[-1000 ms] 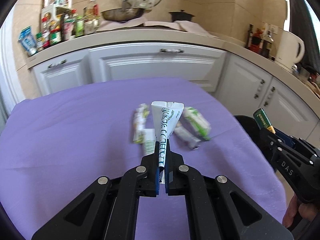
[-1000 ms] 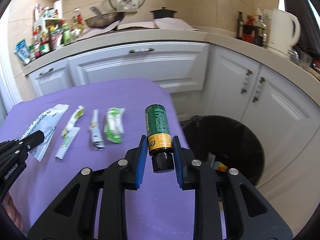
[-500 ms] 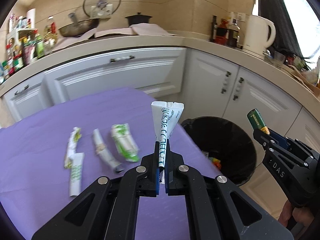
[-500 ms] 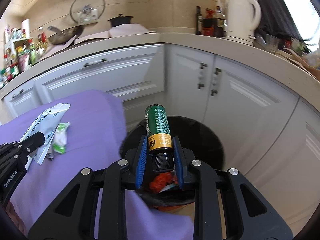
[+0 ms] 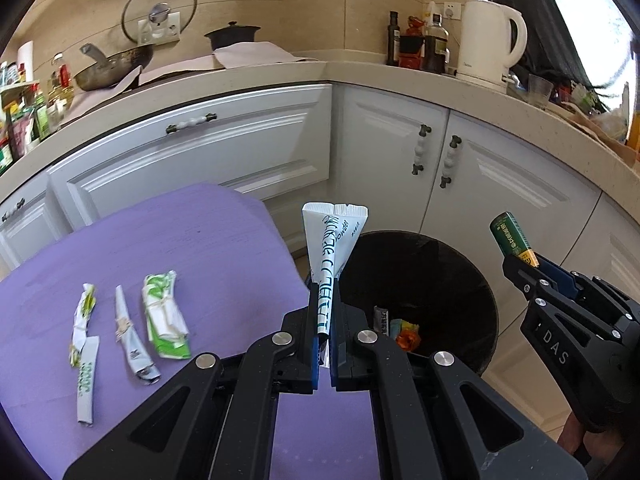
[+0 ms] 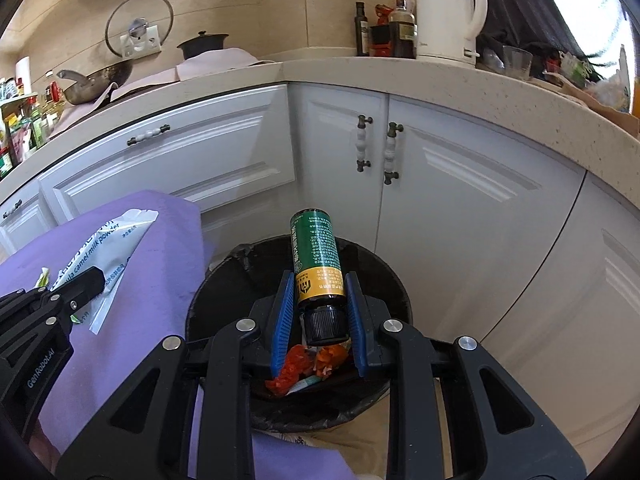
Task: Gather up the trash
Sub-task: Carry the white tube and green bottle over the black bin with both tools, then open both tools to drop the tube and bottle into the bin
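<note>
My left gripper [image 5: 325, 300] is shut on a white milk powder sachet [image 5: 334, 240] that sticks up from its jaws, near the purple table's right edge and just left of the black trash bin [image 5: 452, 276]. My right gripper [image 6: 318, 292] is shut on a green and yellow bottle [image 6: 316, 256] with a black cap, held directly over the trash bin [image 6: 224, 288]. The bottle [image 5: 512, 238] and right gripper [image 5: 520, 264] also show at the right of the left wrist view. The sachet [image 6: 108, 244] and left gripper [image 6: 94, 278] show at the left of the right wrist view.
Three crumpled green and white wrappers [image 5: 164, 316] lie on the purple table [image 5: 200, 240]. The bin holds orange and red scraps [image 6: 308, 364]. White cabinets [image 6: 460, 200] and a cluttered counter with a kettle [image 5: 488, 44] stand behind.
Both grippers have swung right, away from the table toward the bin. The bottle is now over the bin's mouth, and the sachet has come to the table's right edge. Both grips are unchanged.
</note>
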`<state>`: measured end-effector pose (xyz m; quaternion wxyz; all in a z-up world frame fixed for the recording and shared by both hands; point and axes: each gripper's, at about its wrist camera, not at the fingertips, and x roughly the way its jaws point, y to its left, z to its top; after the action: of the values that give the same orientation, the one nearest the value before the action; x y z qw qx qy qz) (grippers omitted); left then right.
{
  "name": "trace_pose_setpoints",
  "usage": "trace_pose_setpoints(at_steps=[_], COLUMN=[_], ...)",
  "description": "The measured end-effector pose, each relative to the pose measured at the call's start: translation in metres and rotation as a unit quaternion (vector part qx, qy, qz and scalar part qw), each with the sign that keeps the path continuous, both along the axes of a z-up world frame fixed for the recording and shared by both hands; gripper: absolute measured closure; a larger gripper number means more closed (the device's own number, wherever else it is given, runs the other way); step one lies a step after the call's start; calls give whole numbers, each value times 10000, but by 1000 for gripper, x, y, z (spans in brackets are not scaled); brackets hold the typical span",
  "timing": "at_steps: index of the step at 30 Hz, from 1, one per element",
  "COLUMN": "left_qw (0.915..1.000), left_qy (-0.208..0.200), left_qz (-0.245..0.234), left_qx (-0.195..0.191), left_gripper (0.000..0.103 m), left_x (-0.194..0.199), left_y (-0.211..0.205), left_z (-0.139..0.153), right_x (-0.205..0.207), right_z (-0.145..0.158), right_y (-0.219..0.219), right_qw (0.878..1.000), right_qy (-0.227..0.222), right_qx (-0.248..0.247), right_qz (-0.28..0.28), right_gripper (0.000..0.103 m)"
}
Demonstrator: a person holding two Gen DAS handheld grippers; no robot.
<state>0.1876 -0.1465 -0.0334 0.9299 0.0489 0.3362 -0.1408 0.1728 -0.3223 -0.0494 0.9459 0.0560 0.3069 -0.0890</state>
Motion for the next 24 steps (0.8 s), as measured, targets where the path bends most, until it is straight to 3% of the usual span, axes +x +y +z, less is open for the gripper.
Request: trace_pose_setpoints(at_steps=[19, 20, 22, 23, 24], left_qw=[9997, 9996, 9996, 9996, 9997], left_qy=[35, 62, 152, 216, 226], left_qz=[-128, -126, -98, -56, -16], left_qx=[217, 232, 220, 155, 114], left_gripper=[98, 96, 81, 68, 63], left_x=[33, 35, 39, 41, 41], left_y=[-41, -43, -43, -40, -39], left_z=[-22, -24, -27, -28, -29], right_x=[28, 30, 30, 30, 29], right_z=[-21, -24, -26, -26, -26], right_y=[-28, -30, -32, -33, -34], right_qw=[9996, 9995, 9994, 9993, 9993], right_qy=[96, 125, 161, 156, 142], right_qx=[188, 208, 224, 237, 226], right_qz=[-170, -196, -230, -251, -270], right_gripper=[77, 77, 75, 68, 66])
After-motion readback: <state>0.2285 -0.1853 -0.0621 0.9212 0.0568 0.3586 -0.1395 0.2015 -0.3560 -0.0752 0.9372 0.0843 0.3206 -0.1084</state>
